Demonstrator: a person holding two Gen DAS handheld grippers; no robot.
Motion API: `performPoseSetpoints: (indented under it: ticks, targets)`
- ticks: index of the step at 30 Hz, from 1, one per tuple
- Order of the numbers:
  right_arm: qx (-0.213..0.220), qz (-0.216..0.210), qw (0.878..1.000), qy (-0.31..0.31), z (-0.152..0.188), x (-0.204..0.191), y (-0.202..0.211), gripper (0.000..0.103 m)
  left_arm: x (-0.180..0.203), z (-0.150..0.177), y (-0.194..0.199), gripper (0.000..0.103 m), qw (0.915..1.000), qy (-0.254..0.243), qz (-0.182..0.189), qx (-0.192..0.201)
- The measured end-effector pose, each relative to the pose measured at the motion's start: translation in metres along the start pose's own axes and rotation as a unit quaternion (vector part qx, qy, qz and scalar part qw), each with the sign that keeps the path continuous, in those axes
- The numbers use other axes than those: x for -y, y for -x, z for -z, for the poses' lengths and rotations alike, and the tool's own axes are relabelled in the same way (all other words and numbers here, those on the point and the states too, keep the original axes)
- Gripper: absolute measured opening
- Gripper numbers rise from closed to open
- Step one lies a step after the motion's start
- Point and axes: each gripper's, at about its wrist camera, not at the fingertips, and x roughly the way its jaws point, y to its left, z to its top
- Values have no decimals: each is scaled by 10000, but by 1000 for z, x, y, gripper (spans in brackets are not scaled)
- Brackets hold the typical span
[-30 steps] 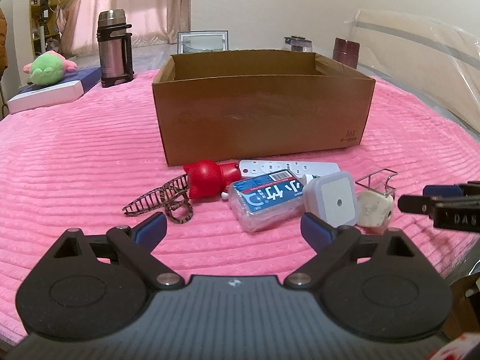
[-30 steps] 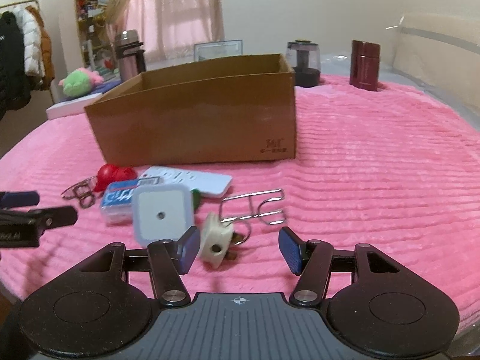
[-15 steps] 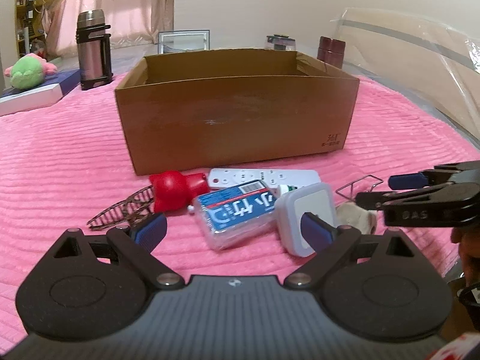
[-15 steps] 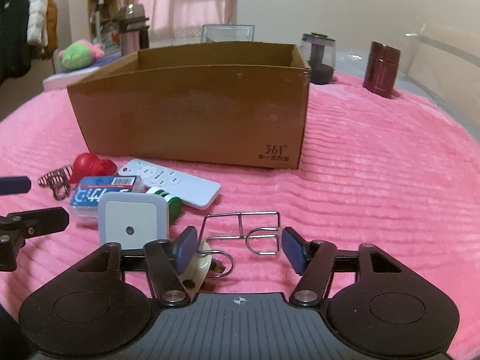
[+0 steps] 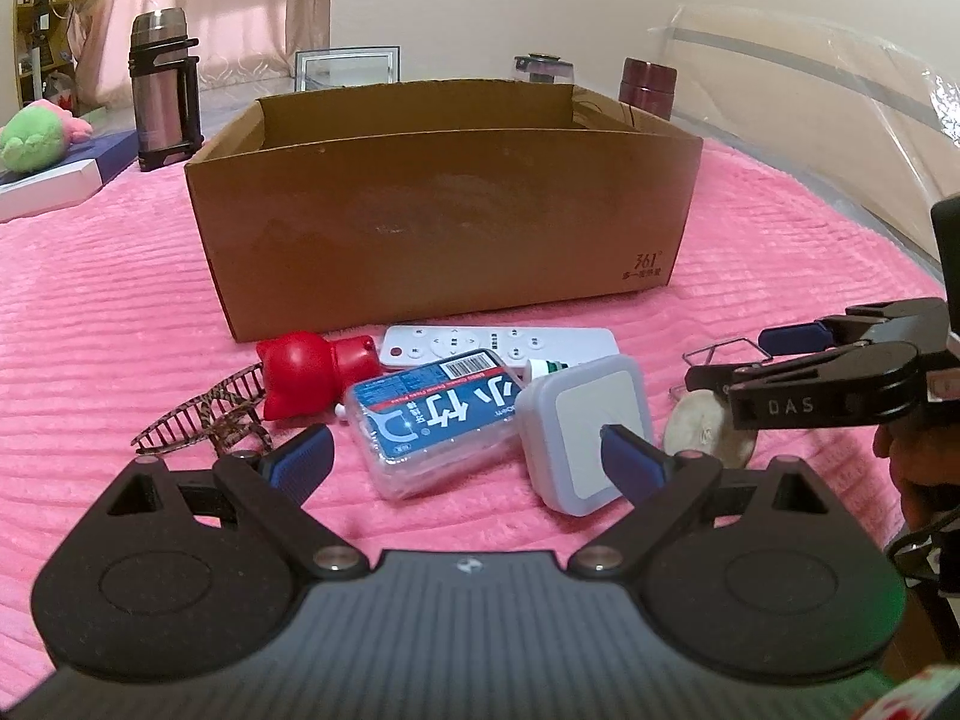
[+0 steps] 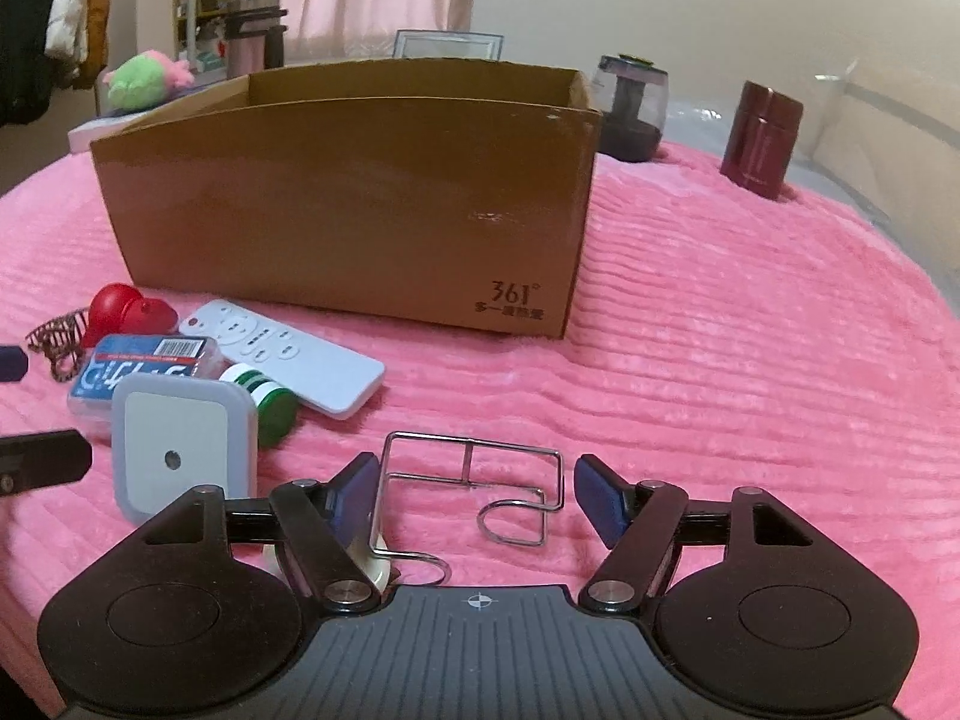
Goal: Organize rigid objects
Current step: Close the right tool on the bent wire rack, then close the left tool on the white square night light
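Note:
An open cardboard box (image 5: 444, 222) (image 6: 360, 198) stands on the pink blanket. In front of it lie a red toy (image 5: 300, 373), a brown hair clip (image 5: 207, 414), a white remote (image 5: 498, 345) (image 6: 282, 354), a blue clear case (image 5: 435, 420), a white square night light (image 5: 585, 429) (image 6: 180, 447), a green-capped bottle (image 6: 267, 402), a white round plug (image 5: 708, 429) and a wire hook (image 6: 480, 480). My left gripper (image 5: 465, 459) is open, its fingers either side of the blue case and night light. My right gripper (image 6: 477, 495) is open around the wire hook.
A steel thermos (image 5: 162, 99), a green plush (image 5: 30, 141) on a flat box, a picture frame (image 5: 345, 66), a dark jar (image 6: 630, 108) and a maroon canister (image 6: 759, 138) stand behind the box. Bare pink blanket lies to the right of the box (image 6: 750, 360).
Both grippers have moved forward toward the pile. The right gripper has closed in over the wire hook, so the white plug now sits under its left finger.

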Motion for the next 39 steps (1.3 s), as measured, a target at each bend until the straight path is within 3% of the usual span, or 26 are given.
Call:
performPoseSetpoints:
  ticks: [8, 14, 24, 28, 34, 39]
  targets:
    - [-19, -207, 9988, -454, 6, 15, 0, 66, 14, 0, -3, 94, 9997, -77, 216, 67]
    - [14, -234, 9987, -461, 7, 17, 3, 65, 26, 3, -5, 94, 9994, -188, 291, 82]
    - [-174, -660, 9905, -1191, 9, 38, -2, 64, 40, 6, -10, 94, 9986, -352, 391, 83]
    - [-56, -563, 9925, -1082, 7, 36, 6, 63, 42, 6, -12, 94, 9987, -372, 350, 88]
    - [528, 194, 9984, -48, 5, 22, 35, 63, 49, 5, -17, 94, 9985, -429, 307, 152]
    - [837, 239, 9950, -489, 5, 41, 49, 63, 58, 4, -21, 94, 9980, -491, 328, 203]
